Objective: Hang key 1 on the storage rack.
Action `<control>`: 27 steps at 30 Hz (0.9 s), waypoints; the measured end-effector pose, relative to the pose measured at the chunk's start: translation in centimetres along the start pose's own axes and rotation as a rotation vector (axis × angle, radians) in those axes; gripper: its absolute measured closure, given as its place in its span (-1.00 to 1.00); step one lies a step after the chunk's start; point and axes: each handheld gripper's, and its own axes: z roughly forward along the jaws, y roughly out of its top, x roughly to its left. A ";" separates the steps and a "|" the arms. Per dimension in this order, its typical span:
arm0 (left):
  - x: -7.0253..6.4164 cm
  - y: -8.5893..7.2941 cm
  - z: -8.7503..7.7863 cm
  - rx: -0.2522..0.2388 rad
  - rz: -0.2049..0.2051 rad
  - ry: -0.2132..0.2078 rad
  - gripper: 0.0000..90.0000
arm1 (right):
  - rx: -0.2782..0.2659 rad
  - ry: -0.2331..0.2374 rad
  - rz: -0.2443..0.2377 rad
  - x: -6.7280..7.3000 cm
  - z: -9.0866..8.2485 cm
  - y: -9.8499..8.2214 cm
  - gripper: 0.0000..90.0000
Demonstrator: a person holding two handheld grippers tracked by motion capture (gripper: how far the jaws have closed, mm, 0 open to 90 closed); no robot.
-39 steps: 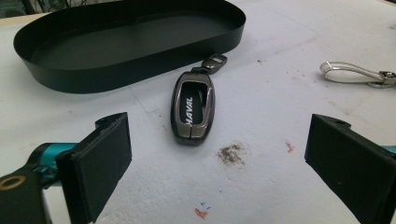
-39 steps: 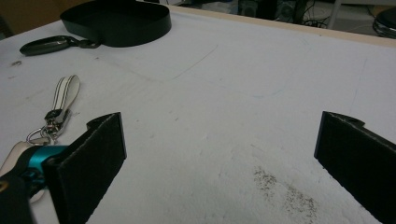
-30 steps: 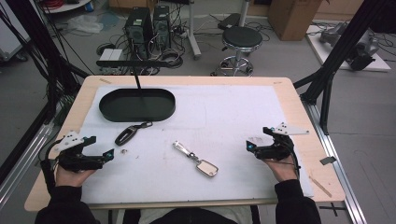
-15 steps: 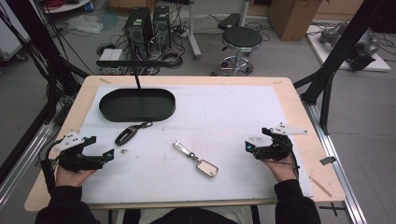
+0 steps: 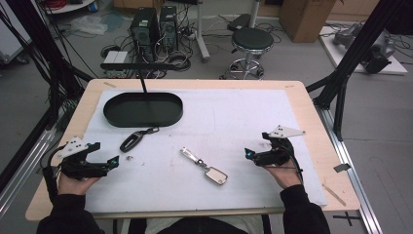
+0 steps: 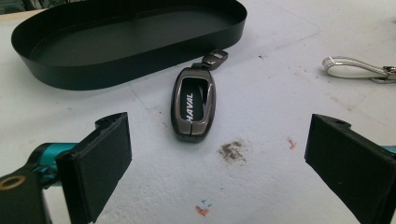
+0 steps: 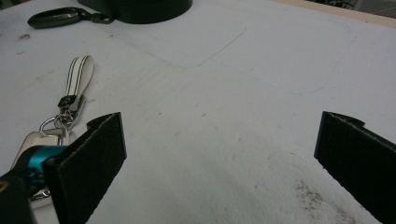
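A white, stained sheet (image 5: 234, 122) covers the wooden table (image 5: 311, 105), a stool (image 5: 251, 41) on grey floor at twelve o'clock. Both the left gripper (image 5: 113, 161) and right gripper (image 5: 248, 153) stand spread, empty. The glossy dark key fob (image 6: 193, 105) lies just beside the black oval tray (image 6: 140, 58), at its six o'clock.

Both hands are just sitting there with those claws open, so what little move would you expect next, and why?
Probably the left gripper eases forward toward the dark car key. Its jaws stand wide open and empty, and the key lies flat straight ahead of them, just short of the black tray. The right gripper is open too, beside the pale key fob.
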 end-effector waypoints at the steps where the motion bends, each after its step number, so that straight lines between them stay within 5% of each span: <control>1: 0.0 0.0 0.0 0.000 0.001 0.001 -0.83 | 0.000 0.000 0.000 0.0 0.0 0.0 -0.97; 27: 0.0 -0.1 0.3 0.014 0.006 -0.008 -0.83 | 0.115 0.093 -0.086 3.9 3.9 2.6 -0.97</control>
